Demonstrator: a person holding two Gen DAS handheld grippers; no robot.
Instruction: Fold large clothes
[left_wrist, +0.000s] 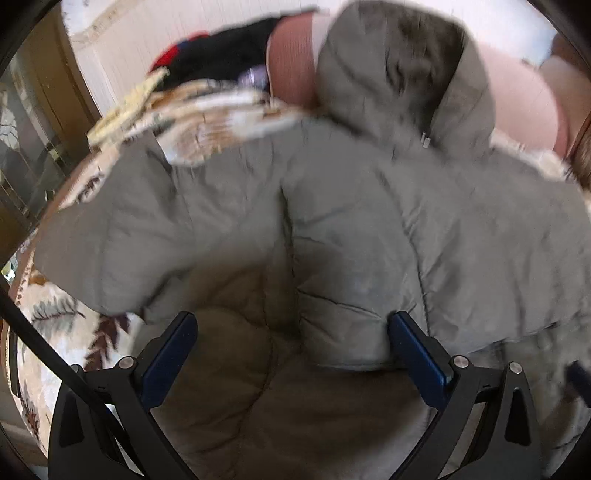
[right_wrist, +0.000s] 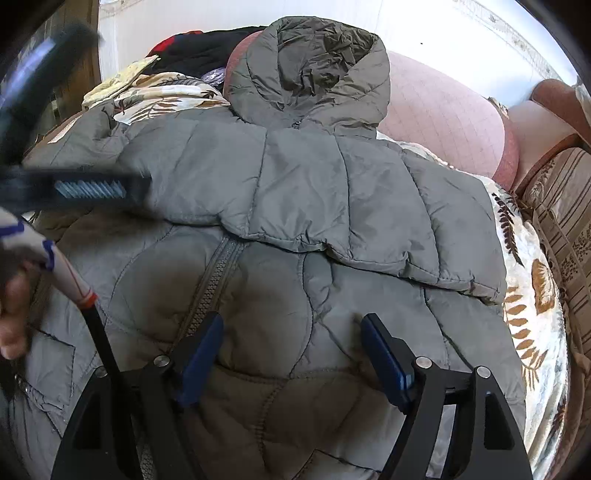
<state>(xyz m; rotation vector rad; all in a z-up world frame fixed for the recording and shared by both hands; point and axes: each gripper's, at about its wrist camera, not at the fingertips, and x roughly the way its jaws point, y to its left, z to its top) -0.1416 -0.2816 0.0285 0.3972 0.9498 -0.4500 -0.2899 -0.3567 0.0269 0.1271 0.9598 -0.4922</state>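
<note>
A grey-green quilted hooded jacket (right_wrist: 303, 177) lies front up on a leaf-patterned bedspread (right_wrist: 532, 295), its hood (right_wrist: 317, 70) at the far end. One sleeve (right_wrist: 369, 221) is folded across the chest, above the zipper (right_wrist: 214, 273). My right gripper (right_wrist: 291, 328) is open just above the jacket's lower front, nothing pinched between its blue pads (right_wrist: 384, 354). In the left wrist view the jacket (left_wrist: 369, 221) is blurred. My left gripper (left_wrist: 291, 328) is open over it, with a sleeve end (left_wrist: 340, 325) lying between the fingers and against the right pad (left_wrist: 417, 350). The left gripper (right_wrist: 85, 188) also shows as a blur in the right wrist view.
A pink cushion (right_wrist: 443, 114) and a pile of black and red clothes (right_wrist: 199, 48) lie beyond the hood. Striped upholstery (right_wrist: 565, 221) borders the bed on the right, and a wooden cabinet (left_wrist: 44, 110) stands at the left. A hand (right_wrist: 14, 317) shows at the left edge.
</note>
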